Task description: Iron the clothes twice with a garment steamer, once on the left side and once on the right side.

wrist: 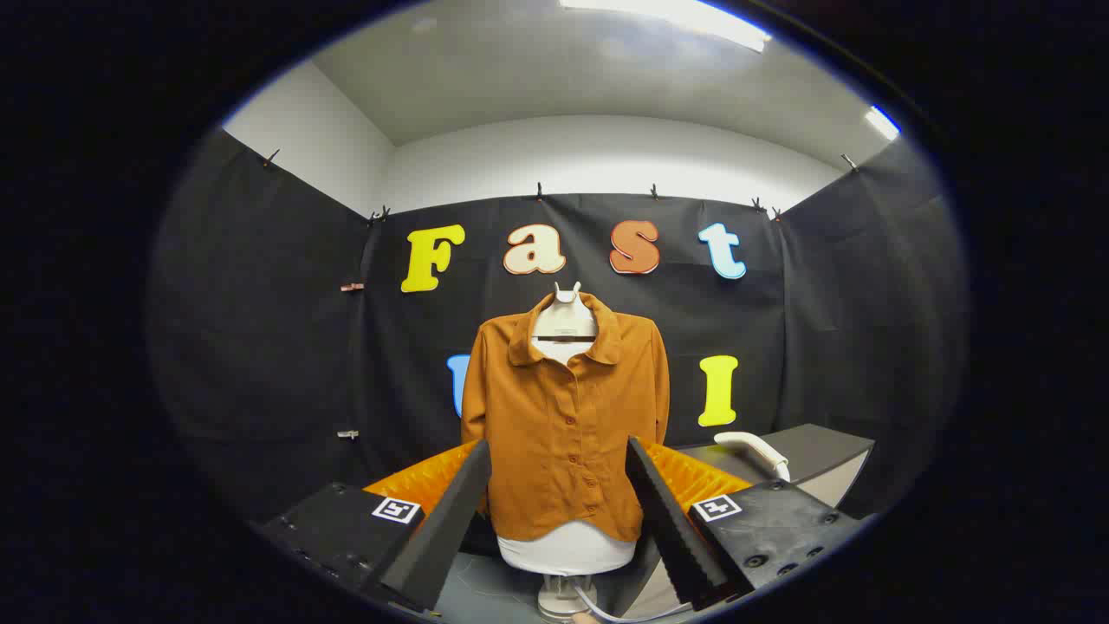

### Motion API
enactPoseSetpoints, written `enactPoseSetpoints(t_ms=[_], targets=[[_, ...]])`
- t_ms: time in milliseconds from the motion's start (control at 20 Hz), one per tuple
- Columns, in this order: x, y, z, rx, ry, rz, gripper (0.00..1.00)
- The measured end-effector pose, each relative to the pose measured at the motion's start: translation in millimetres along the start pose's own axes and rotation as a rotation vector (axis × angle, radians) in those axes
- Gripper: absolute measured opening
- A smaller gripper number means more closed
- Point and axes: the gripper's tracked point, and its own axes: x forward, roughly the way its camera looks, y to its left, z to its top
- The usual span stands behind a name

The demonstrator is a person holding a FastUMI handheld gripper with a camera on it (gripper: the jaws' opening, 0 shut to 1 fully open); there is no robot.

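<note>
1. Shirt [563, 433]: matt woven cloth, soft look, faint creases, small matching buttons down the front.
2. Mannequin torso [567, 548]: smooth pale plastic or similar, slight sheen; neck cap the same finish.
3. Steamer [755, 448]: smooth white plastic, semi-glossy.
4. Desk [814, 451]: flat dark top, matt, smooth.
5. Booth wall [277, 347]: black cloth, matt, lightly wrinkled, held by small clips.
6. Tool [559, 511]: spread fingers, ridged inner faces on the fingers [671, 520], matt hard plastic body with screws.
</note>
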Motion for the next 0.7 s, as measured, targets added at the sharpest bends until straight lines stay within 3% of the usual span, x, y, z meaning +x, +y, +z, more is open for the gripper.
enactPoseSetpoints(t_ms=[700], targets=[[7.6, 0.8, -4.6, -0.027, 0.04, -0.028, 0.98]])
